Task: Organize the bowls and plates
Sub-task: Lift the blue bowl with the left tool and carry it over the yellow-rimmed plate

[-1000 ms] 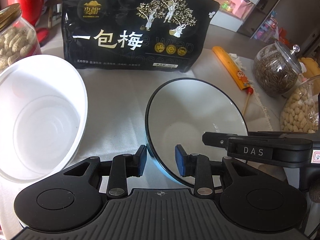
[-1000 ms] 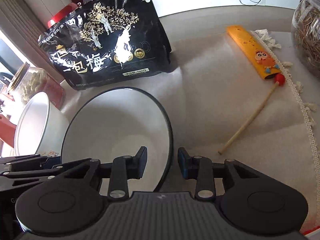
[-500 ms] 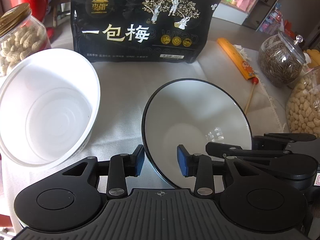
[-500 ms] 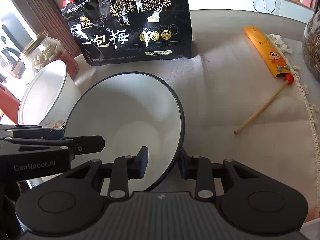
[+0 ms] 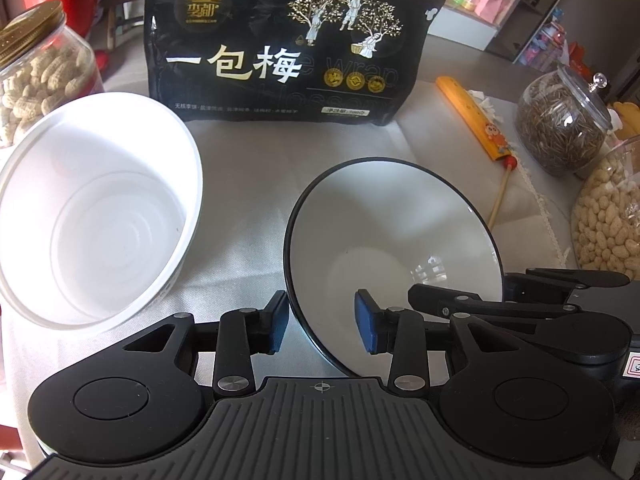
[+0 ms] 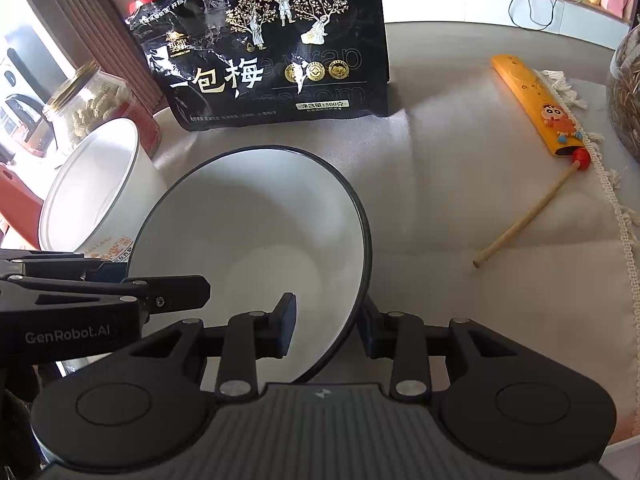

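Note:
A white bowl with a black rim hangs tilted over the grey cloth. My right gripper is shut on its right rim, one pad inside and the other finger behind the wall; its jaws are opening slightly. My left gripper is open, straddling the bowl's left rim; the inner pad stands clear of the wall. The left gripper's fingers reach in from the left in the right wrist view. A white plastic bowl sits to the left, apart from both grippers.
A black snack bag stands behind the bowls. A peanut jar is at the far left, and a seed jar and another peanut jar at the right. A yellow case and a wooden stick lie near the cloth's fringed edge.
My left gripper's jaws have spread wider around the bowl's left rim. The right gripper has shifted sideways and rolled with the bowl, so the bag now sits more centred in its view.

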### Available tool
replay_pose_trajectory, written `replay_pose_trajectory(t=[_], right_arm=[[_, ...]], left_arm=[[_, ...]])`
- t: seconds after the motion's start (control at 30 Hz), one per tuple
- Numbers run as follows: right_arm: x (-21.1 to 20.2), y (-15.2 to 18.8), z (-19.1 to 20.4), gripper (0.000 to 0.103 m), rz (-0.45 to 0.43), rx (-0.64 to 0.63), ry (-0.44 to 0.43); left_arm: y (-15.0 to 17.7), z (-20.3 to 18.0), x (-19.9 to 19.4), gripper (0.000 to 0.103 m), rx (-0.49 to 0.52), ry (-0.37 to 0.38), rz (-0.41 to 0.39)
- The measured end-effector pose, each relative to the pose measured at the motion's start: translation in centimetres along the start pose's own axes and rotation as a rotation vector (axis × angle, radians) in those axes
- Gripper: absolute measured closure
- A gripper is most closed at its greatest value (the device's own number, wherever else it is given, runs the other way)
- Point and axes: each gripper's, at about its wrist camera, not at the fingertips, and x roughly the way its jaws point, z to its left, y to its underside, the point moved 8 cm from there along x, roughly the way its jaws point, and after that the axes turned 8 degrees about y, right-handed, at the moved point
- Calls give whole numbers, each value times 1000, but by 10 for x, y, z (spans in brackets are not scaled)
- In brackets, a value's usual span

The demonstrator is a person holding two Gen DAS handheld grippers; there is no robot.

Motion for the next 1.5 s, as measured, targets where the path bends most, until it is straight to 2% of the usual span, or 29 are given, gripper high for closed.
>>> replay_pose_trajectory(t=[0.4,0.73,1.37,1.5], right_arm=[[0,0,-1,69,-3,12,-16],[13,1,2,69,30,30,-41],[18,-9,-7,69,11,119,-63],[18,-8,-4,69,11,96,-55]], left_arm=[[1,8,22,64,-73,51,34],[3,10,33,67,-72,51,54],[-2,9,36,68,-46,49,48],[-1,9,36,70,-53,49,48]])
